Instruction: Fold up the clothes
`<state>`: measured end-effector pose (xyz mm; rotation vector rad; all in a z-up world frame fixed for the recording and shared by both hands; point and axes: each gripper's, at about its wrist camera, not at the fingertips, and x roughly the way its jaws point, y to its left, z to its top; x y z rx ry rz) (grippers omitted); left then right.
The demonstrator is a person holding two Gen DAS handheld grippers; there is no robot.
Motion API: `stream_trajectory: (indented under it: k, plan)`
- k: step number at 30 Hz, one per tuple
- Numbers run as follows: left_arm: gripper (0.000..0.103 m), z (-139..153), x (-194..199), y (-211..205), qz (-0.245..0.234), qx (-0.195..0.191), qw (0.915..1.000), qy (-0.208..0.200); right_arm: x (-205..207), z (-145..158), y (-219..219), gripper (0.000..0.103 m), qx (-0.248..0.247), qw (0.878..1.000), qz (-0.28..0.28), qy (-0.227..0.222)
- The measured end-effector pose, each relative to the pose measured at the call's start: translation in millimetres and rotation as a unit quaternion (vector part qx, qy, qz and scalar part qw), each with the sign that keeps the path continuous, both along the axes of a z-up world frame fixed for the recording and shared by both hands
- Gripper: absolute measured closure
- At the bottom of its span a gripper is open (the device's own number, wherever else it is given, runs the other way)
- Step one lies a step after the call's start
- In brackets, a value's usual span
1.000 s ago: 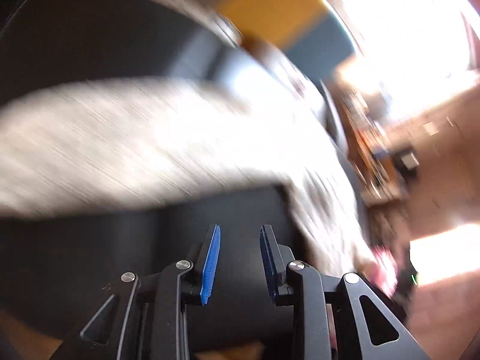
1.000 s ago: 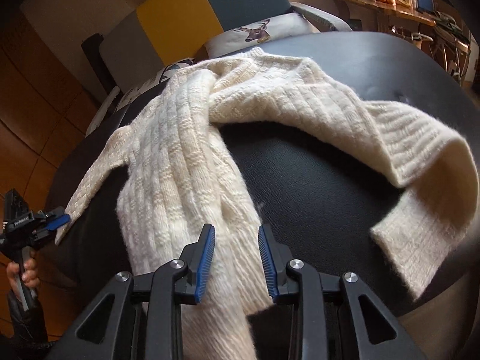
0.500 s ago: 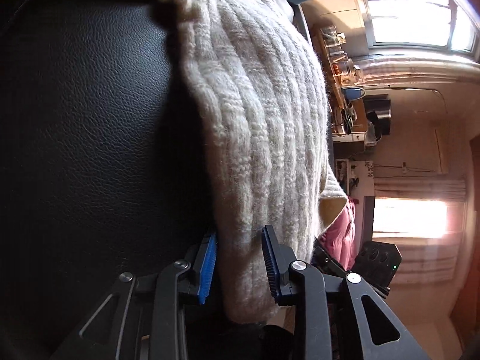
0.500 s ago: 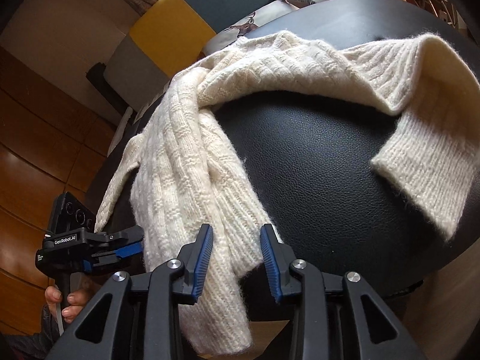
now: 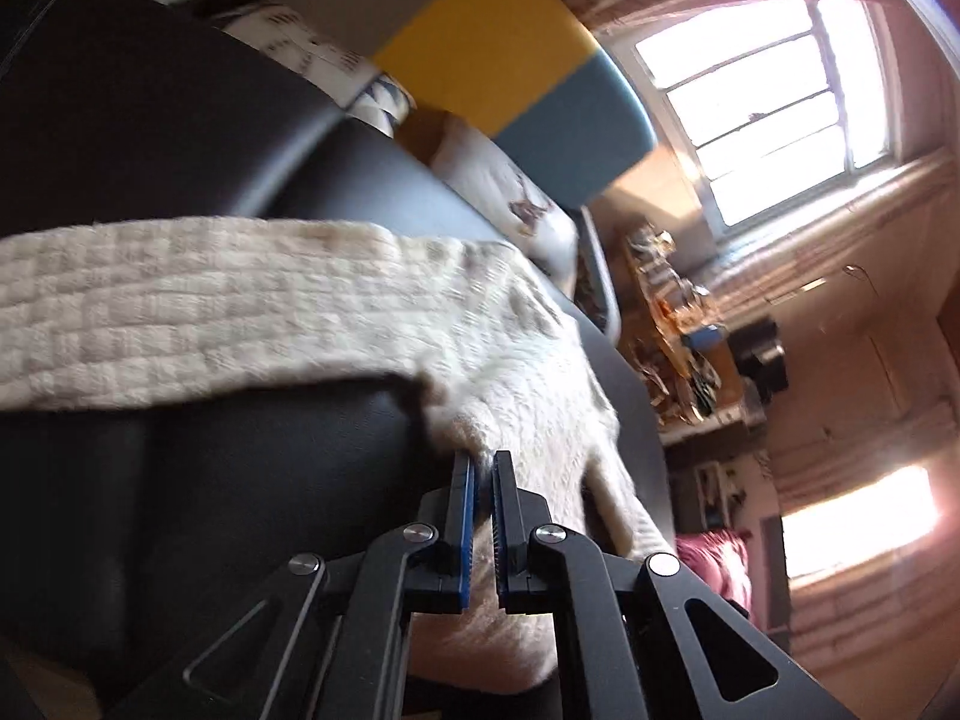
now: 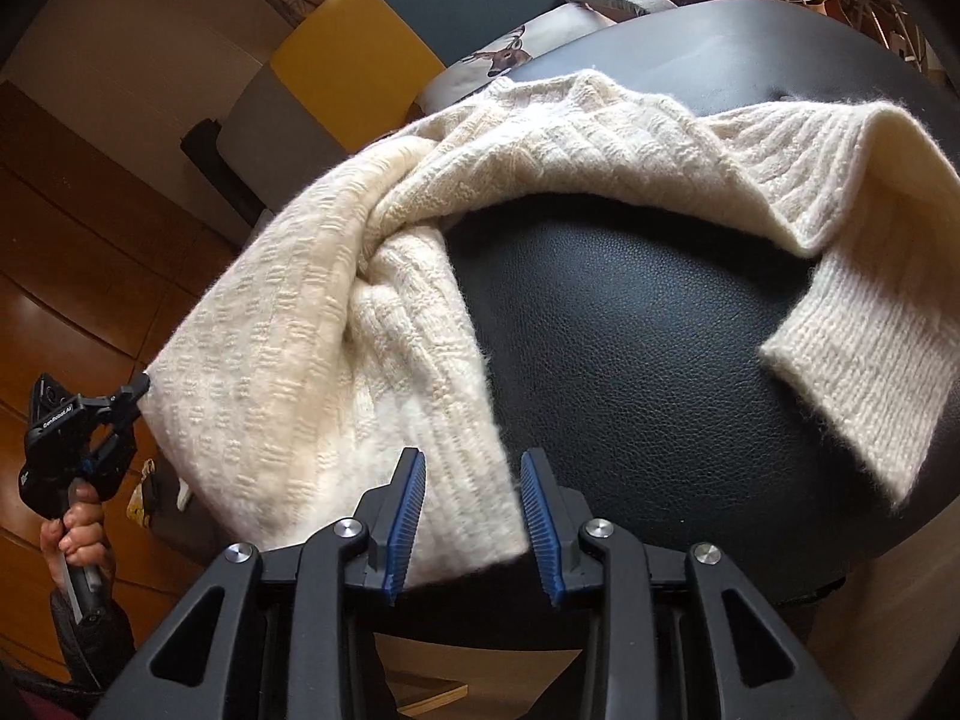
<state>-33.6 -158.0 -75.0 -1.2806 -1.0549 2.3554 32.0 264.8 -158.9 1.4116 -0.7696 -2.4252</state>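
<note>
pinching tight, the left gripper (image 5: pixel 483 468) has its blue pads (image 5: pixel 465 516) nearly together on an edge of the cream knit sweater (image 5: pixel 240 312), seen from the left wrist. the sweater drapes across the black leather surface (image 5: pixel 210 480), one band running off to the left, more of it hanging below the jaws. behind, a yellow and teal chair back (image 5: pixel 522 78), a deer-print cushion (image 5: pixel 510 198) and a bright window (image 5: pixel 762 102).

over to the right wrist view: the right gripper (image 6: pixel 473 480) sits with jaws spread wide, the sweater's (image 6: pixel 336 324) ribbed hem lying between the pads (image 6: pixel 408 516) but not clamped. the sweater is bunched across the leather surface (image 6: pixel 630 360), a sleeve (image 6: pixel 852 324) folded over at right. far left, the left gripper (image 6: pixel 141 390) bites the sweater's corner, a hand (image 6: pixel 75 540) on its handle.
</note>
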Motion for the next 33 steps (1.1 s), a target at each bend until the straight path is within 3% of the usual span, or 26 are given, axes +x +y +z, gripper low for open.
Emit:
stream_trajectory:
  k: [3,7,10,12,15,17,18,19,20,21,24,27,29,31,33]
  plan:
    - [0.098,-31.5,20.6,-28.5,0.025,-0.026,0.9986,-0.038,-7.3,0.3,-12.8,0.070,0.015,1.000,0.015,0.000]
    - [0.098,-59.6,50.3,-10.9,-0.003,-0.051,0.9962,-0.072,-27.4,8.9,-22.8,0.070,0.029,0.999,0.031,0.012]
    - [0.097,-68.6,61.4,-10.5,0.011,-0.055,0.9945,-0.089,-50.2,13.4,-26.3,0.070,0.042,0.998,0.034,0.011]
    - [0.097,-64.4,64.5,-15.5,0.018,-0.043,0.9952,-0.086,-68.7,14.3,-25.1,0.070,0.044,0.998,0.032,0.008]
    - [0.097,-32.1,66.7,-26.3,0.039,-0.044,0.9971,-0.048,-96.5,15.8,-11.3,0.070,0.027,1.000,-0.002,-0.001]
    - [0.096,-13.9,67.5,-30.7,0.040,-0.063,0.9968,-0.027,-108.4,12.4,11.8,0.070,-0.035,0.998,-0.052,-0.007]
    - [0.095,-5.5,66.5,-30.2,0.041,-0.076,0.9962,-0.015,-113.0,8.1,25.0,0.070,-0.086,0.993,-0.078,-0.010]
    - [0.094,-0.2,63.6,-27.9,0.036,-0.086,0.9956,-0.005,-116.5,-2.2,39.5,0.070,-0.170,0.979,-0.110,-0.018]
    - [0.093,2.9,57.6,-23.2,0.027,-0.093,0.9953,0.000,-117.9,-14.7,51.1,0.069,-0.254,0.956,-0.144,-0.024]
    - [0.092,5.1,50.5,-18.4,0.019,-0.100,0.9948,0.005,-119.2,-25.9,60.0,0.069,-0.307,0.935,-0.175,-0.030]
    - [0.092,6.4,18.8,-0.3,-0.006,-0.123,0.9922,0.019,-121.8,-46.7,77.1,0.055,-0.348,0.900,-0.259,-0.039]
    - [0.092,5.3,-15.2,16.8,-0.026,-0.148,0.9881,0.030,-130.1,-57.5,80.5,0.053,-0.344,0.889,-0.297,-0.053]
    - [0.088,6.1,-42.6,25.5,-0.034,-0.164,0.9853,0.037,-138.4,-59.7,83.4,0.052,-0.324,0.891,-0.311,-0.064]
    - [0.088,6.3,-71.8,33.4,-0.036,-0.182,0.9816,0.044,-141.2,-59.1,92.0,0.052,-0.318,0.886,-0.329,-0.079]
    - [0.088,4.8,-101.8,38.5,-0.031,-0.203,0.9773,0.050,-154.6,-51.4,95.4,0.052,-0.292,0.896,-0.325,-0.073]
